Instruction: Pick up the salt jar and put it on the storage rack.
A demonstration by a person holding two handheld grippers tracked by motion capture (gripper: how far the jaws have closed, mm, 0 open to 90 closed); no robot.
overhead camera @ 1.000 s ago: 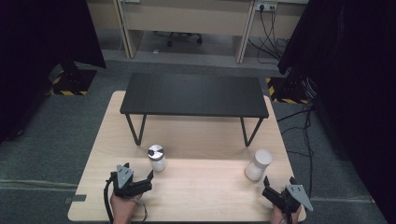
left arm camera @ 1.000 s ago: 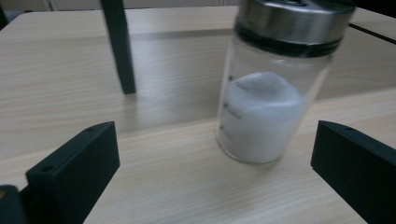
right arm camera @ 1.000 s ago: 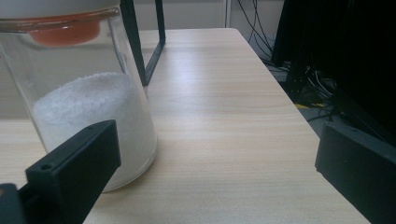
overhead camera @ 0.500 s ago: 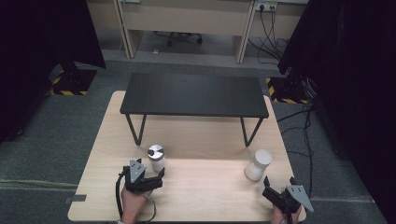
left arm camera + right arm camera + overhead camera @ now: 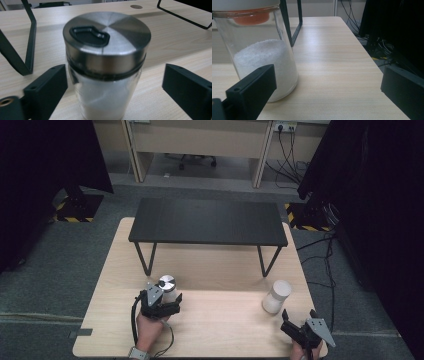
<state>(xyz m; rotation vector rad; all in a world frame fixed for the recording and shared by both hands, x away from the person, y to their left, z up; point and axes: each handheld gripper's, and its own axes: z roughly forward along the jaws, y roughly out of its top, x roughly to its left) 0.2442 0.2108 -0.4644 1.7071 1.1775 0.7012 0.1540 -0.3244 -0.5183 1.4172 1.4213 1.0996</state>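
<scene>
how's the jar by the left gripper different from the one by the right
The steel-lidded jar has a brushed metal cap with a black flap; the white-lidded jar has a plain white cap. The steel-lidded jar stands between the left gripper's jaws, while the white-lidded jar stands off to one side of the right gripper's jaws. Both are upright clear glass holding white grains.

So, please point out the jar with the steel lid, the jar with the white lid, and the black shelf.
steel-lidded jar (image 5: 106, 42), left gripper view, lid top.
white-lidded jar (image 5: 276, 297), high view, glass body.
black shelf (image 5: 207, 220), high view, top board.

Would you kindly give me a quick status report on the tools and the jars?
Left tool closing around steel-lidded shaker, pads not yet touching. Right tool open, idle near white-capped jar. Nothing in the way.
</scene>
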